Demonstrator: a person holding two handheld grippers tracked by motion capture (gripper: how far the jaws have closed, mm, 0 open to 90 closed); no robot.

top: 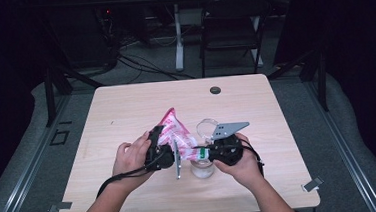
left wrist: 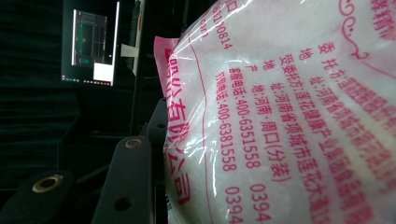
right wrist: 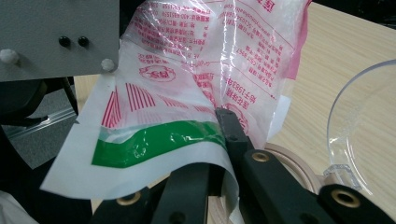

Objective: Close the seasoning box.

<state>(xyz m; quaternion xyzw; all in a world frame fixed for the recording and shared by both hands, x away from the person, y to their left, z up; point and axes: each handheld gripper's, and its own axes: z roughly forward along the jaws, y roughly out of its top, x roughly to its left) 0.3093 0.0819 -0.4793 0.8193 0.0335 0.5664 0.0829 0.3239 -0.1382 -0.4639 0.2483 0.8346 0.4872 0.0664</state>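
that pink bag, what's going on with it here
A person holds a pink-printed bag of white granules between two tools over the table. The left hand-held gripper clamps the bag's body, and the right hand-held gripper is shut on its corner with the green stripe. A clear jar stands just below, with its hinged lid open. It looks like a pour is being set up; nothing is seen falling.

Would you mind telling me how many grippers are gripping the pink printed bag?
2: the left gripper clamps the bag at its lower left, and the right gripper pinches its green-striped edge above the jar.
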